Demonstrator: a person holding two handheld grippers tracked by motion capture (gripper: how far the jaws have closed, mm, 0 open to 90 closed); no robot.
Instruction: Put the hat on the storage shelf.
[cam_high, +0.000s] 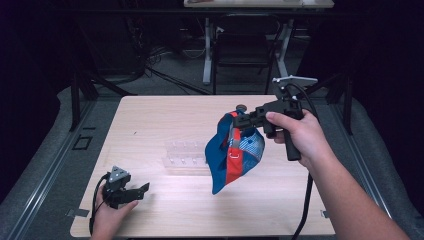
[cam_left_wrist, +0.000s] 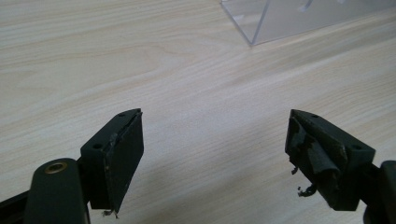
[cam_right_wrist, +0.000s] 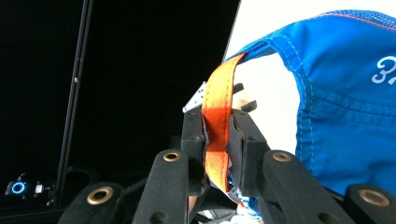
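So the right gripper (cam_high: 239, 120) has its jaws clamped on the orange strap (cam_right_wrist: 217, 135) of a blue cap (cam_high: 235, 155), dangling it above the bench (cam_high: 165, 115) by a clear plastic rack (cam_high: 186, 155). The left gripper (cam_high: 140, 191) sits low at the near edge, jaws apart, nothing in them.
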